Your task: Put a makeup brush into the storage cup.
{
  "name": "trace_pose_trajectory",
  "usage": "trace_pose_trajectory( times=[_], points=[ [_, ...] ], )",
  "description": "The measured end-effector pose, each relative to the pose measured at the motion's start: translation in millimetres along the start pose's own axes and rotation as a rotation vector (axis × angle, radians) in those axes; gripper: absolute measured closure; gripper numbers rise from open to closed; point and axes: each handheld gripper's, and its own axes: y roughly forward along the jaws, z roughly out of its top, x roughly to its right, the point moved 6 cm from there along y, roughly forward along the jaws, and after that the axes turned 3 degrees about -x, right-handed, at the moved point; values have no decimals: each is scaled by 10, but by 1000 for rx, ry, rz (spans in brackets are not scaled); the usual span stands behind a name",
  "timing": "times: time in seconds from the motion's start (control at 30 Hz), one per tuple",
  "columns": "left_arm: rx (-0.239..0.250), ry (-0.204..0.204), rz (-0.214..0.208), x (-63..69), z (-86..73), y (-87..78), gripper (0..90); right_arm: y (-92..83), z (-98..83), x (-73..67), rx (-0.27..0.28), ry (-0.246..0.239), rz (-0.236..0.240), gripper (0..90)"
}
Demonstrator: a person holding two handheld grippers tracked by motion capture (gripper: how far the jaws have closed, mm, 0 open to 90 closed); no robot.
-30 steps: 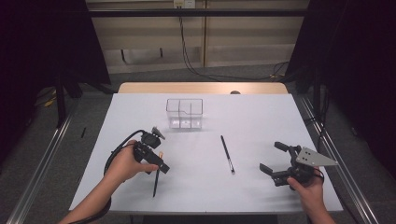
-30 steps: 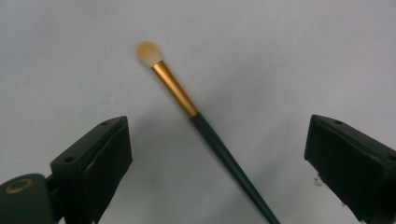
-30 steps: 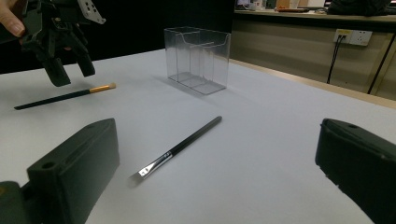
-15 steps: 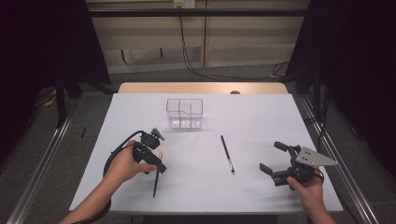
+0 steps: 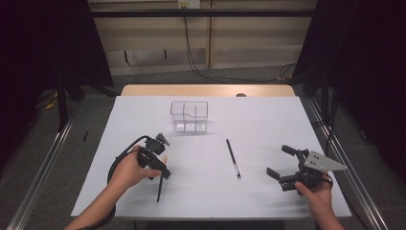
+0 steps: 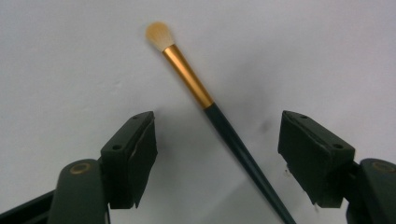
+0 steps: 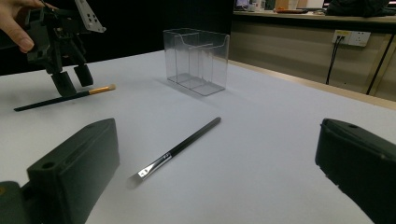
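- While the left gripper (image 5: 162, 168) points down at the bench (image 5: 268, 124), the gold-ferruled brush (image 6: 201, 100) lies flat between its fingers (image 6: 135, 154), touched by neither pad.
- Those fingers have just been closing around the brush, narrower than a second ago, yet remain released.
- Right gripper (image 5: 282, 166) rests released, well apart from the slim black brush (image 5: 232, 158).
- Count: two brushes, two grippers, one clear organiser (image 5: 189, 115).

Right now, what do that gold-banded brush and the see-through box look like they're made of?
Brush: pale soft bristles, a shiny gold collar that looks like metal, and a dark glossy handle, painted wood or plastic. Box: clear hard plastic, probably acrylic; the table shows through its walls.
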Motion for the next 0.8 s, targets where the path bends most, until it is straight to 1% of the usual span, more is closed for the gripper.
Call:
trace_pose_trajectory(
  times=[0.03,0.07,0.1,0.2,0.27,0.33,0.4,0.43,0.47,0.57,0.6,0.67,0.7,0.73,0.77,0.8],
  points=[
    [-4,3,2,-7,-3,7,284,1,2,-1,2,0,1,0],
    [-5,-6,1,-4,-6,17,287,0,3,0,2,-1,0,0],
    [-8,5,6,-12,-7,22,288,1,3,0,1,0,0,0],
    [-5,2,10,-6,-7,33,289,3,0,4,3,2,0,0],
    [-2,10,16,-14,-12,29,294,2,-1,5,2,2,-1,0],
    [0,13,12,-27,-17,22,314,2,-2,4,2,3,0,0],
    [12,-1,7,-30,-20,22,338,3,0,2,3,0,0,0],
    [12,4,9,-37,-22,20,338,3,0,2,3,0,0,0],
    [16,-1,8,-37,-25,20,344,4,1,2,3,0,0,0],
    [18,10,24,-39,-30,20,364,2,-2,8,2,1,-2,0],
    [15,6,35,-42,-30,17,364,2,-2,8,2,1,-2,0],
    [6,-16,42,-42,-19,17,384,4,-3,9,0,1,-2,0],
    [2,-23,56,-42,-13,18,395,4,-4,10,0,3,-3,0],
    [-6,-23,73,-41,-10,17,431,5,-3,10,0,1,-3,0],
    [-15,-20,81,-43,-5,15,457,5,-2,9,0,2,-3,0],
    [-18,-24,95,-39,0,19,470,5,-2,8,1,1,-3,0]
  ],
)
